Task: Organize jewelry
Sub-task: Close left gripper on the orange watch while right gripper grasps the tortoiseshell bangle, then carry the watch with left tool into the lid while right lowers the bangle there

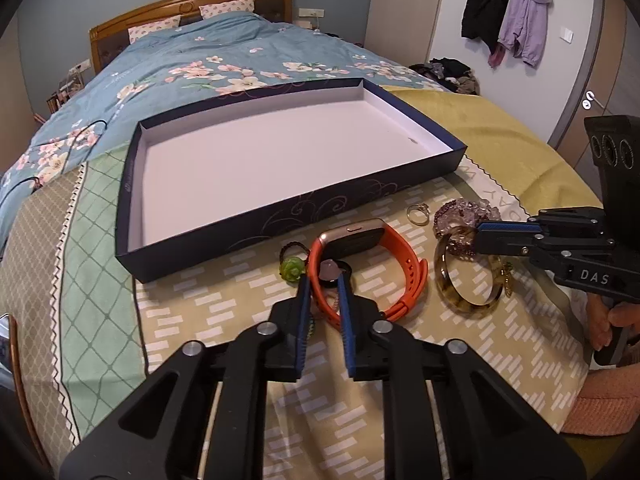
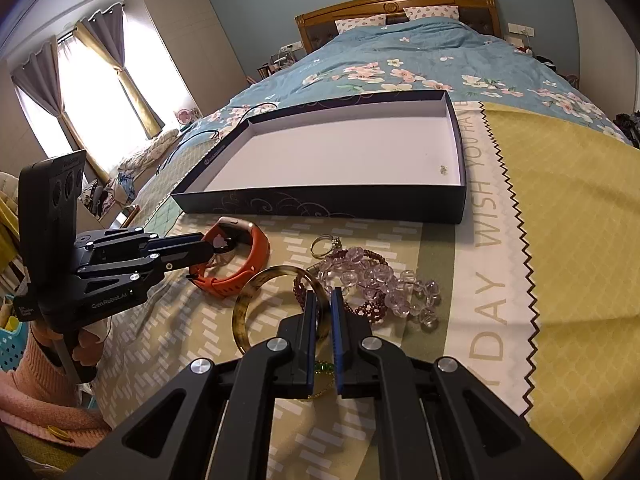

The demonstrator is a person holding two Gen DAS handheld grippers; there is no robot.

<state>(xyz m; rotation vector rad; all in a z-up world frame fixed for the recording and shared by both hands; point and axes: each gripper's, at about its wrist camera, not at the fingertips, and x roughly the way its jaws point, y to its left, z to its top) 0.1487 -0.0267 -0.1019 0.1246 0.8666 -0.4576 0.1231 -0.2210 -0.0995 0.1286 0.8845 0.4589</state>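
Note:
A shallow dark-blue box (image 1: 132, 184) (image 2: 460, 140) with a white inside lies on the bed. In front of it lie an orange smartwatch (image 1: 404, 264) (image 2: 248, 268), an amber bangle (image 1: 444, 284) (image 2: 244, 312), clear and purple bead bracelets (image 1: 468, 214) (image 2: 372, 276), a ring (image 1: 418, 214) (image 2: 324, 246) and a green bead tie (image 1: 292, 270). My left gripper (image 1: 323, 280) (image 2: 218, 248) is closed around the watch's orange strap, with a pink piece at its tips. My right gripper (image 2: 324, 300) (image 1: 478, 236) is shut on the bangle's rim.
The jewelry lies on a patterned yellow-green cloth (image 2: 560, 240) spread over a floral blue duvet (image 1: 200, 60). A wooden headboard (image 2: 400, 4) stands at the far end. Coats (image 1: 508, 16) hang on the wall by a door.

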